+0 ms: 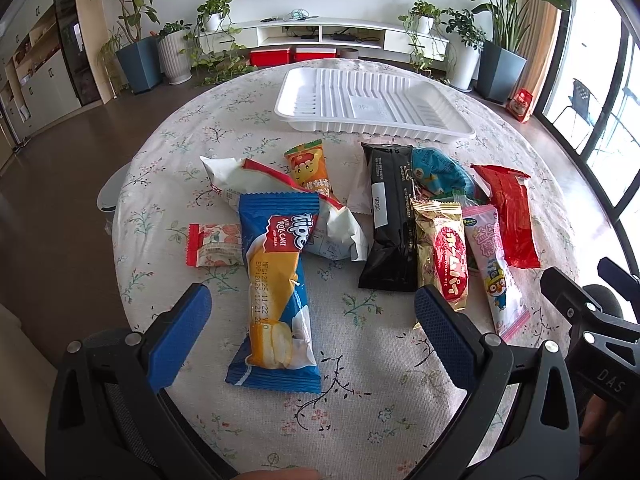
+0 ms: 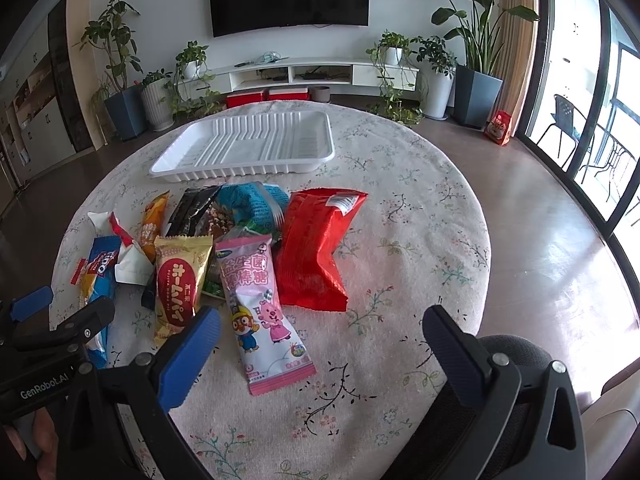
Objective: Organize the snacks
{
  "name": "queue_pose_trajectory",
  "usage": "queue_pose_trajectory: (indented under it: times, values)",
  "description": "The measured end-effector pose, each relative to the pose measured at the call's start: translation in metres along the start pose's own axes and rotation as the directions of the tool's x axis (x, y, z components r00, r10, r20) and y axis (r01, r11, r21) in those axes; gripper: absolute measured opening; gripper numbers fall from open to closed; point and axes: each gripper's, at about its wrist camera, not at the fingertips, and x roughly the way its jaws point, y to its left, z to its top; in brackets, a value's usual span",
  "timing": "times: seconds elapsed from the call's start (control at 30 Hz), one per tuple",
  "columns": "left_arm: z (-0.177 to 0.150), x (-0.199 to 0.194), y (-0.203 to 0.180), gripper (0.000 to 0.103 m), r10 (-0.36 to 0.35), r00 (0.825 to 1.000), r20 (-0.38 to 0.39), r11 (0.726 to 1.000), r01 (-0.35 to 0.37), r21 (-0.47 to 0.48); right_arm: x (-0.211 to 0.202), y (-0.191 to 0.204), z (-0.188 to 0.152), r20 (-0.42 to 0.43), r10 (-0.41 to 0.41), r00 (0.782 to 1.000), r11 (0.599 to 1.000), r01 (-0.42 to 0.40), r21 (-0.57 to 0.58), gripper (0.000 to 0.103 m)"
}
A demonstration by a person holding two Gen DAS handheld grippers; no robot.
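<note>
Left wrist view: the left claw [image 1: 312, 312] hangs wide open and empty over the round surface with the floral cloth [image 1: 360, 400]. A blue Tipo roll-cake packet [image 1: 276, 280] lies lengthwise between its blue-padded fingers [image 1: 180, 336], touching neither. Taking the ribbed white plastic tray [image 1: 372, 100] as the landmark, every snack sits on the near side of it: a black wrapper [image 1: 390, 216], a gold-and-red pie packet [image 1: 442, 256] and a pink cartoon candy sachet [image 1: 496, 268] crowd together.

From the right wrist view, the right claw [image 2: 322, 340] is likewise spread wide, holding nothing. The pink sachet [image 2: 264, 308] lies just beside its left finger; a crinkled red foil bag [image 2: 316, 248] rests between sachet and tray [image 2: 244, 148].
</note>
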Motion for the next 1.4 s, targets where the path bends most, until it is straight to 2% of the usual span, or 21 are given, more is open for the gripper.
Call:
queue_pose_trajectory:
  times: [1.4]
  values:
    - [-0.002,0.0013,-0.0017,0.103,-0.001,1.0,-0.003,1.0,0.001,0.001,0.0051,-0.0019,-0.0028,-0.027,-0.003,1.0,1.0,0.003,0.003,0.103]
